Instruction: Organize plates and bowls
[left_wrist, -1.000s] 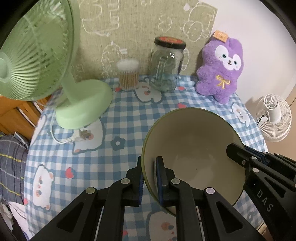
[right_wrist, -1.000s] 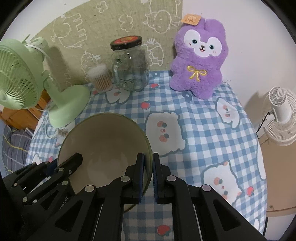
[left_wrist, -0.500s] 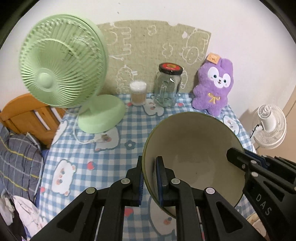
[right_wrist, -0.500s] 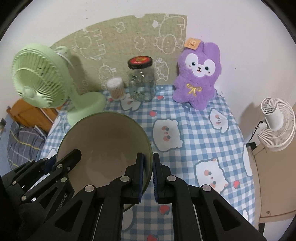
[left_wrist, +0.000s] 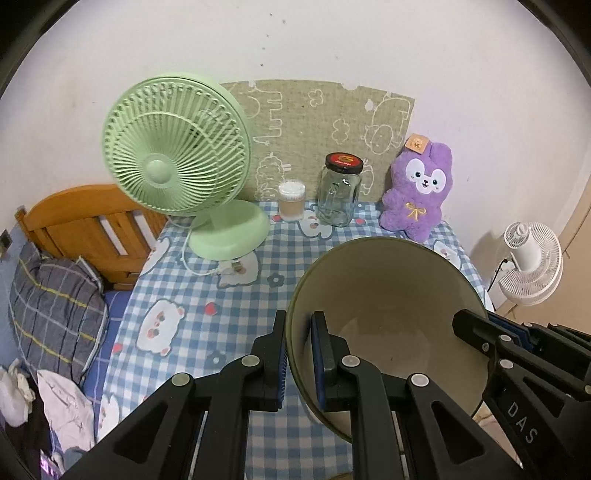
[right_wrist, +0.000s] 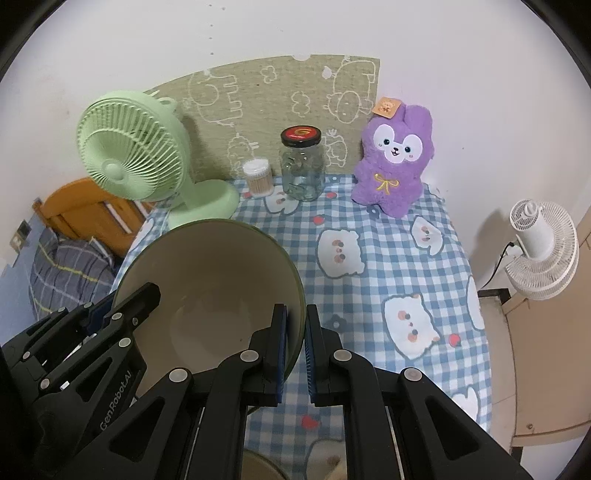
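Note:
A large bowl, cream inside with an olive-green rim (left_wrist: 384, 295), is held in the air above the table by both grippers. My left gripper (left_wrist: 298, 339) is shut on its left rim. My right gripper (right_wrist: 295, 332) is shut on its right rim (right_wrist: 221, 280). Each gripper shows in the other's view, at the far side of the bowl. At the bottom edge of the right wrist view, the rim of another dish (right_wrist: 258, 467) peeks out below the fingers.
The table with the blue checked cloth (right_wrist: 388, 236) carries a green desk fan (left_wrist: 177, 155), a cotton-swab cup (left_wrist: 291, 201), a glass jar with a black lid (left_wrist: 340, 192) and a purple plush (left_wrist: 417, 192) along the back wall. A white fan (right_wrist: 543, 243) stands right, a wooden bed (left_wrist: 85, 225) left.
Both grippers have lifted the bowl up and back from the table. The fan, jar and plush look smaller and farther away now.

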